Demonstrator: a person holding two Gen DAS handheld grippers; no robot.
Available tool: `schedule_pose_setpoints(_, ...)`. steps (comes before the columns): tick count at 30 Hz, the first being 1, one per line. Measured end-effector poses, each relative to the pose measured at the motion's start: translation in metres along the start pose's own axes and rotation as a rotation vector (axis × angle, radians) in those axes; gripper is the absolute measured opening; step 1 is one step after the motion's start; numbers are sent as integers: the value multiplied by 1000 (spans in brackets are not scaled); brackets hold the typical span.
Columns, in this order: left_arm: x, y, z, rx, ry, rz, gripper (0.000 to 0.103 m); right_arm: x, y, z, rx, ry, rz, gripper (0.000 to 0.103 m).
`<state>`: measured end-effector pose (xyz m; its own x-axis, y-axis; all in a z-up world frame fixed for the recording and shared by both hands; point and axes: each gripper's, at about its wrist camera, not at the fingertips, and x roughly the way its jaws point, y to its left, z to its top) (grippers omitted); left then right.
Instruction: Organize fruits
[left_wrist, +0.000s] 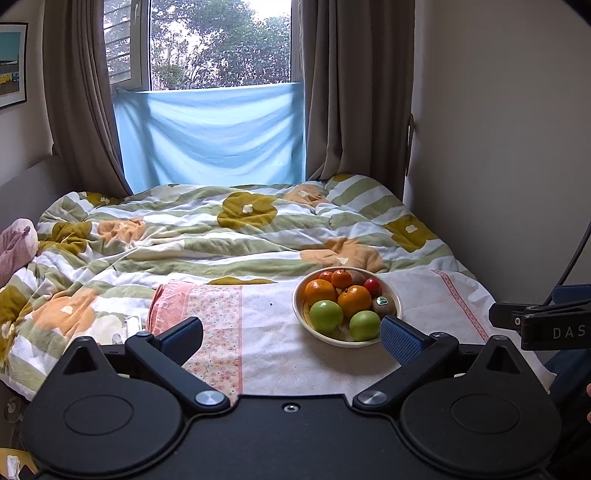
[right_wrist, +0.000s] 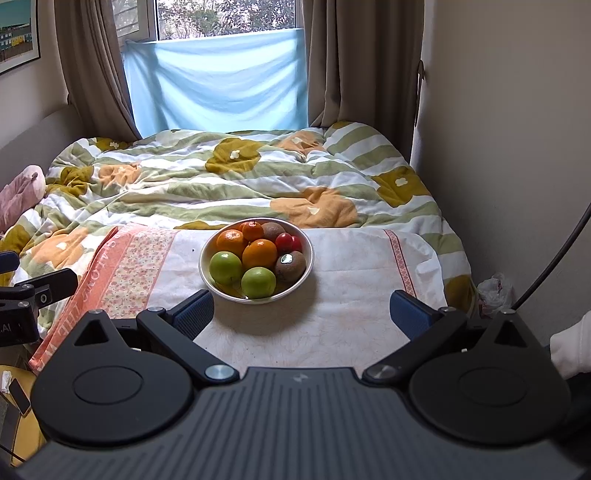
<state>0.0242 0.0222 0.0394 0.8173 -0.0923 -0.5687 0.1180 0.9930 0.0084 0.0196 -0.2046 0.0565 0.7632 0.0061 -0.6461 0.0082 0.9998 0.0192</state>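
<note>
A pale bowl (left_wrist: 397, 301) (right_wrist: 308, 264) full of fruit stands on a floral cloth (left_wrist: 266, 343) (right_wrist: 332, 321) on the bed. It holds two green apples (left_wrist: 326, 316) (right_wrist: 225, 267), several oranges (left_wrist: 354, 301) (right_wrist: 259, 253), two kiwis (right_wrist: 290, 266) and red fruits (right_wrist: 284, 242). My left gripper (left_wrist: 291, 339) is open and empty, short of the bowl, which lies ahead to its right. My right gripper (right_wrist: 301, 314) is open and empty, just short of the bowl, which sits ahead slightly left.
A crumpled floral duvet (left_wrist: 229, 236) (right_wrist: 240, 173) covers the bed behind the cloth. A wall (right_wrist: 498, 147) runs along the right side. A pink soft toy (left_wrist: 16, 247) lies at the left. Window, curtains and blue sheet are at the far end.
</note>
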Motion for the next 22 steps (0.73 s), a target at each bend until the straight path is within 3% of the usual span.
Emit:
schedule_pose_setpoints(18, 8, 5, 2, -4, -28, 0, 103, 16, 7, 4, 2, 17, 2, 103)
schedule_pose_setpoints(22, 19, 7, 5, -16, 1, -7, 103, 30, 9, 7, 1, 37, 7, 103)
